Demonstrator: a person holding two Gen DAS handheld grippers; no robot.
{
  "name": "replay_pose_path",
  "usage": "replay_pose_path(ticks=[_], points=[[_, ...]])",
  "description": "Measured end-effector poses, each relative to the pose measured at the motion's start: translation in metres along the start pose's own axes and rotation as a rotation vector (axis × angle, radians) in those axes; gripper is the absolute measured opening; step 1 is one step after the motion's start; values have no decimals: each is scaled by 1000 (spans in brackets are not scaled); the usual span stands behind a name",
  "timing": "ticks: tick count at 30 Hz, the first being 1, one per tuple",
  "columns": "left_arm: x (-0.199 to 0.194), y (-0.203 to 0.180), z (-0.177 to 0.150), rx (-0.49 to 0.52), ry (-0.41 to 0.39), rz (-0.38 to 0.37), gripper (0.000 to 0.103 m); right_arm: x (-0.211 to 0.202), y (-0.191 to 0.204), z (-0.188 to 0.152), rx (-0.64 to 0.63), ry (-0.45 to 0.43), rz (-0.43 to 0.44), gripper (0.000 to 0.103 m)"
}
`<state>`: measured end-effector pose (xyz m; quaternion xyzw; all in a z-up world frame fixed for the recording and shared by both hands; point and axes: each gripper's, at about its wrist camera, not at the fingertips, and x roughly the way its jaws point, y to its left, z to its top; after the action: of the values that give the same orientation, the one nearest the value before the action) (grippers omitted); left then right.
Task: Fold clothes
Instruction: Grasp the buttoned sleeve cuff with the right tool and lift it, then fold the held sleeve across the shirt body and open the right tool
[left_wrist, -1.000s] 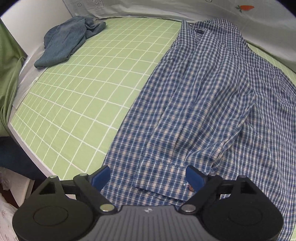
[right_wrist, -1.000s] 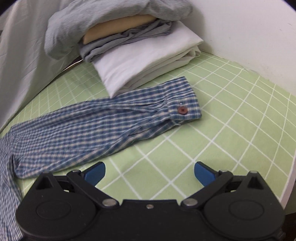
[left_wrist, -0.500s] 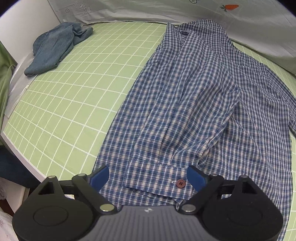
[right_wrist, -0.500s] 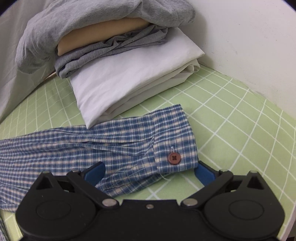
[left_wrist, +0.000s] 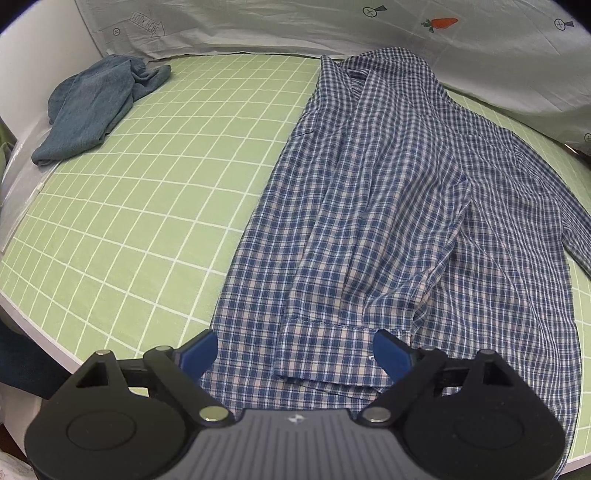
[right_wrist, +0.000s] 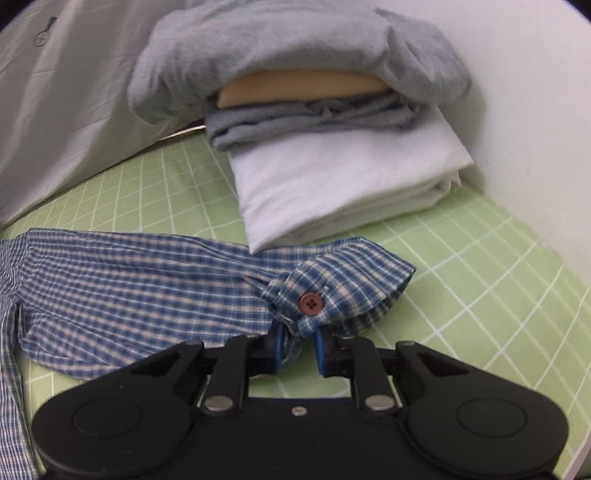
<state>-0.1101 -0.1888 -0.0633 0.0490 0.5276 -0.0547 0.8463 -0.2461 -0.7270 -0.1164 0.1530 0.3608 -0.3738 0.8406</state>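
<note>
A blue-and-white checked shirt lies spread on the green grid sheet, collar at the far end, one sleeve folded across its body. My left gripper is open, its blue fingers standing either side of that sleeve's cuff, empty. In the right wrist view the other sleeve stretches out to the left. My right gripper is shut on its cuff, just below the brown button, and the cuff is bunched and raised.
A crumpled blue-grey garment lies at the far left corner. A stack of folded clothes, white, grey and tan, sits right behind the held cuff. A pale sheet hangs at the back. The mattress edge runs near left.
My right gripper has moved forward to the outstretched sleeve's cuff and shut on it, lifting it. My left gripper has drawn back and up a little, staying open over the folded sleeve's cuff.
</note>
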Motion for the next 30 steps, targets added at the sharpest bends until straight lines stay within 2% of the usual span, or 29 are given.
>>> replay_pose_path(ticks=[5, 11, 16, 18, 21, 25, 30], points=[[1, 14, 18, 3, -42, -37, 91, -43, 37, 9, -111, -119, 32, 15], [17, 22, 40, 3, -50, -90, 91, -74, 81, 12, -116, -161, 112, 13], [34, 17, 54, 19, -18, -128, 91, -89, 118, 5, -122, -168, 171, 11], [38, 15, 62, 26, -25, -122, 91, -94, 136, 6, -159, -175, 188, 11], [48, 13, 76, 28, -18, -127, 91, -95, 160, 10, -212, -185, 214, 11], [57, 9, 94, 35, -26, -121, 91, -91, 195, 19, -219, -178, 268, 10], [78, 6, 122, 19, -23, -90, 91, -64, 250, 24, -260, -121, 377, 9]])
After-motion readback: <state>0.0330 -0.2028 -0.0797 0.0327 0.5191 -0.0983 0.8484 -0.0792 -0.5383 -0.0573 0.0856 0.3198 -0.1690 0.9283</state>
